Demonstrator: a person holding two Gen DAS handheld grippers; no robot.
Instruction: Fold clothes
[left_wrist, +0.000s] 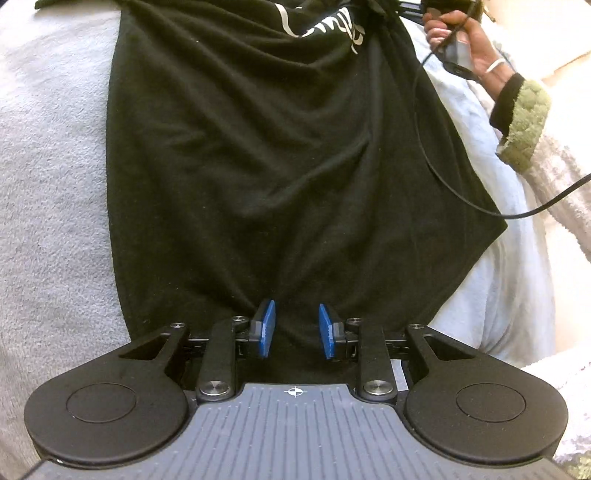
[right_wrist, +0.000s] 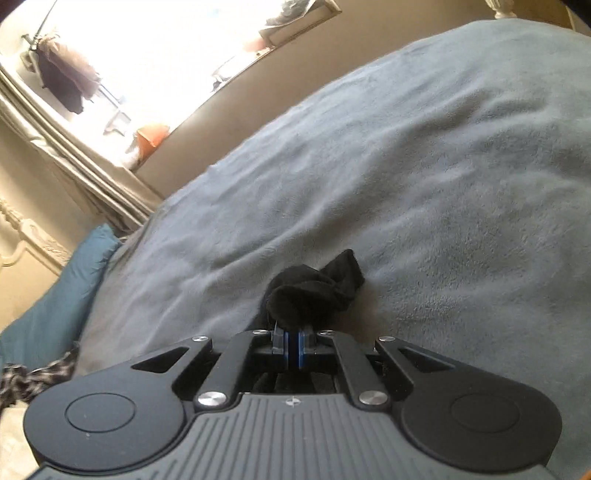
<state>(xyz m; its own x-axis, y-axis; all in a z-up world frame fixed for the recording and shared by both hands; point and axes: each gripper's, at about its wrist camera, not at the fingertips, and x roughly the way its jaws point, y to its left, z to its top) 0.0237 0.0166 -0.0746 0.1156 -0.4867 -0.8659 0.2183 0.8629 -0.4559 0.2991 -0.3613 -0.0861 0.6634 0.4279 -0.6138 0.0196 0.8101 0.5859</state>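
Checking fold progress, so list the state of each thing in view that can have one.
Black garment: spread on the blanket, wrinkled, unfolded.
Left gripper: open over the garment's near edge.
Right gripper: shut on a bunched black fabric end.
Grey blanket: spread, lightly rumpled.

Even soft daylight in the left wrist view, blown-out window (right_wrist: 147, 55) glare in the right wrist view, slight motion blur, strong fisheye bending at edges.

Bed w/ grey fleece blanket (left_wrist: 55, 177); black garment (left_wrist: 258, 166) spread wrinkled on it; teal pillow (right_wrist: 62, 295) at edge.
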